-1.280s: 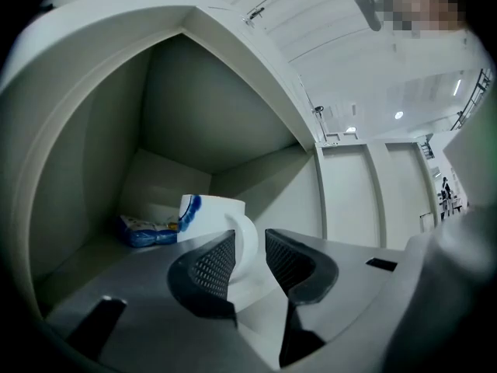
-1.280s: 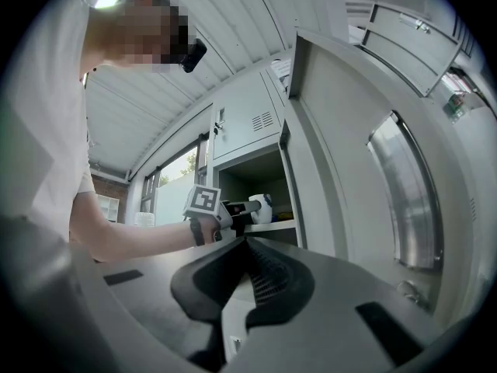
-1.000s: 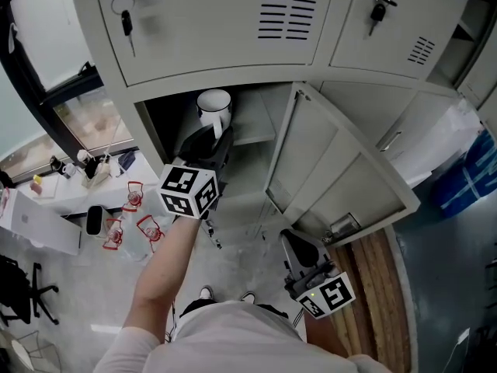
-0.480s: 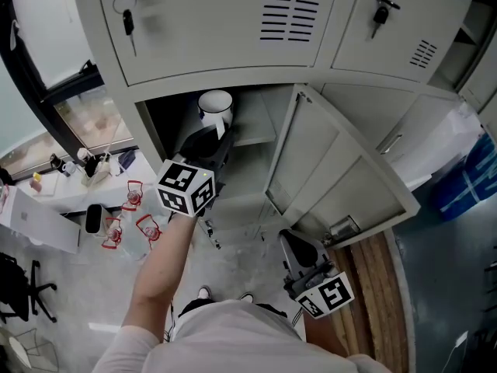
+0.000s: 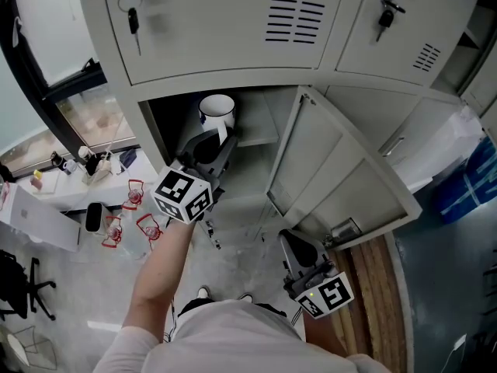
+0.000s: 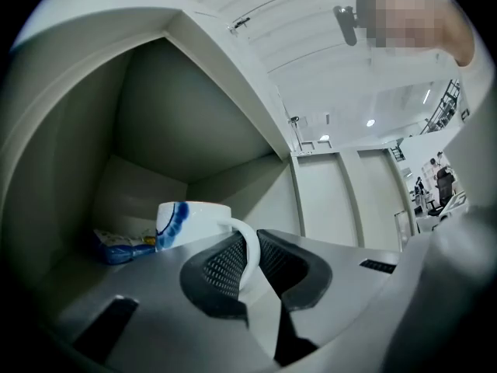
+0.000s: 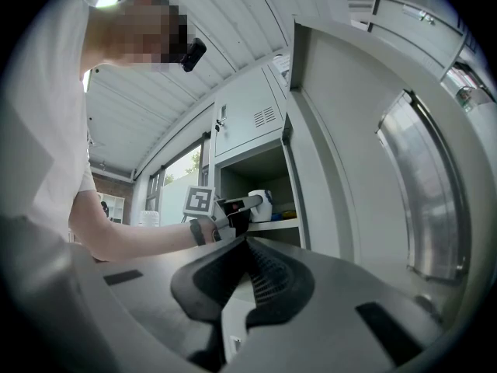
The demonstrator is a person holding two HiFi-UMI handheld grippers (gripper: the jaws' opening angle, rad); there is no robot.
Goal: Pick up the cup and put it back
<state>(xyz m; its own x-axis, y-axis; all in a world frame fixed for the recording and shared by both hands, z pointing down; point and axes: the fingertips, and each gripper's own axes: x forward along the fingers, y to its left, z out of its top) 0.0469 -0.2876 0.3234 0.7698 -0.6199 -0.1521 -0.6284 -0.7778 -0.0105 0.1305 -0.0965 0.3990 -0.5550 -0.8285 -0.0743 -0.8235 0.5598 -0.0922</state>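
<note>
The jaws of the left gripper (image 6: 252, 249) are drawn narrow around the handle (image 6: 251, 239) of the cup (image 6: 190, 224), one ribbed pad on each side of the white loop and pressing on it. They have just been closing onto it. The cup's body sits just ahead of these jaws and a little to their left, upright on the locker shelf (image 6: 70, 274), white with a blue mark on its side. Beyond the jaws, behind the cup and further left, lies a blue packet (image 6: 120, 245). The jaws of the right gripper (image 7: 247, 249) are brought together with nothing between them. The open compartment and the cup are well ahead of them, and the open locker door (image 7: 365, 154) is to their right.

By count: one cup, one blue packet, two grippers each with its marker cube (image 5: 182, 195) (image 5: 328, 294), one open door, and two sets of keys (image 5: 132, 18) (image 5: 384, 14) hanging from the closed doors above.

Compared with a second ago, the left gripper's cube sits a touch lower and further left in the head view, and the gripper is tipped slightly differently. The cup is on the same spot of the shelf, not lifted. The right gripper is where it was, low beside the door.
</note>
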